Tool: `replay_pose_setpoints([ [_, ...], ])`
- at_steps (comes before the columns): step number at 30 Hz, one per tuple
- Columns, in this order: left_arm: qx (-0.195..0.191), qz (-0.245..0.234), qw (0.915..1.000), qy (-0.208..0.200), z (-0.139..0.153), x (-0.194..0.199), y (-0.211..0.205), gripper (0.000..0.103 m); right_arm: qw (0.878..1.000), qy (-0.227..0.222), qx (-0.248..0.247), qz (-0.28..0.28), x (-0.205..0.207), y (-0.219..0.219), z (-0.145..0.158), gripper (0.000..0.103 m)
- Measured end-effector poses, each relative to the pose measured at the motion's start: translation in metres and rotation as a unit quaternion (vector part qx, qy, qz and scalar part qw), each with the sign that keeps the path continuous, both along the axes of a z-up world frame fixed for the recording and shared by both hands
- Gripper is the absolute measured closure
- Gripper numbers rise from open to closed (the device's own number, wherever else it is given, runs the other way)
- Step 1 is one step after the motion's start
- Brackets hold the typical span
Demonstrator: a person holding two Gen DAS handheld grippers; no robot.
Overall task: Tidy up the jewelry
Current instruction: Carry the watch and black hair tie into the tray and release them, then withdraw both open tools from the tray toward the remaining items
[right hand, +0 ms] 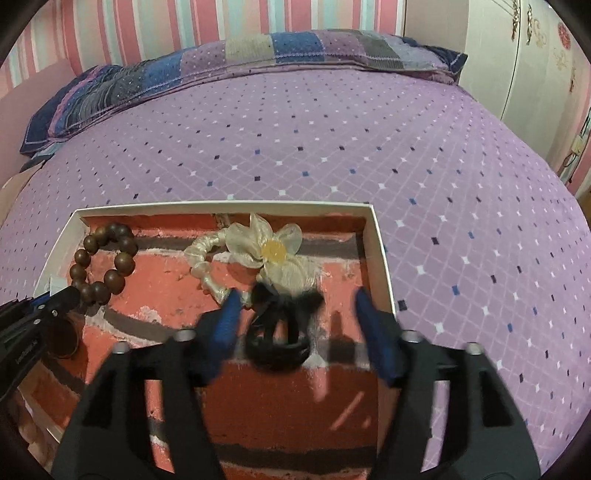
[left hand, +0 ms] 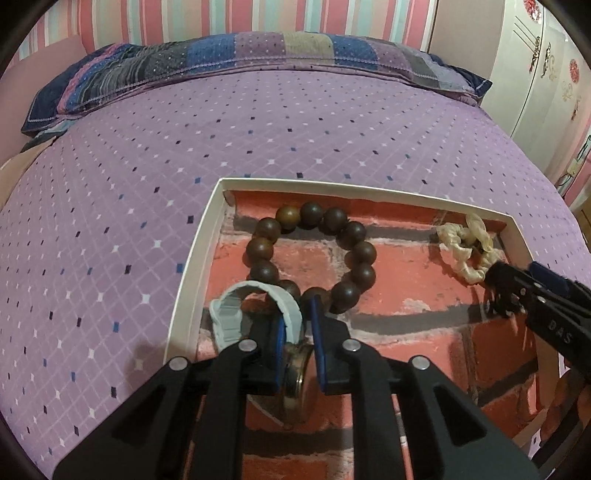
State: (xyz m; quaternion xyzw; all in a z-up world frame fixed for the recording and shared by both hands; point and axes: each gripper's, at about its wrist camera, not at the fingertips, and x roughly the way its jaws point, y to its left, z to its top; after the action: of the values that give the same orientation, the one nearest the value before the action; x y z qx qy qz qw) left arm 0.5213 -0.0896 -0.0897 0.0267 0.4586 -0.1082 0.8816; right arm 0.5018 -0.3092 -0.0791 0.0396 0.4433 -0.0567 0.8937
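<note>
You face a bed [left hand: 295, 140] covered by a purple sheet printed with small white and blue diamonds. At the bed's far end lies 1 long patchwork pillow [left hand: 236, 62] in blue, purple and grey. Behind the pillow, the wall [left hand: 258, 16] carries vertical pink, white and pale blue stripes. Right of the bed stands a white wardrobe [left hand: 535, 74] with floral ornaments.
</note>
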Motion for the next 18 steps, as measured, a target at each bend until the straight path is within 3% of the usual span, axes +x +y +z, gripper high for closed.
replay_pose_setpoints([
  [4, 0.005, -0.002, 1.0000, -0.002, 0.003, -0.002, 0.000, 0.082, 1.000, -0.015, -0.012, 0.010, -0.003, 0.003, 0.006, 0.020],
  [6, 0.004, -0.002, 0.9999, -0.014, 0.009, -0.008, 0.002, 0.050, 1.000, -0.022, -0.015, 0.015, -0.008, 0.004, 0.010, 0.017],
  [7, 0.003, -0.002, 0.9997, -0.023, 0.013, -0.012, 0.004, 0.045, 0.999, -0.027, -0.013, 0.017, -0.011, 0.003, 0.013, 0.016],
  [18, -0.018, -0.009, 0.9980, -0.060, 0.062, -0.041, 0.014, 0.033, 0.997, -0.074, -0.003, 0.011, -0.029, -0.019, 0.059, 0.014],
])
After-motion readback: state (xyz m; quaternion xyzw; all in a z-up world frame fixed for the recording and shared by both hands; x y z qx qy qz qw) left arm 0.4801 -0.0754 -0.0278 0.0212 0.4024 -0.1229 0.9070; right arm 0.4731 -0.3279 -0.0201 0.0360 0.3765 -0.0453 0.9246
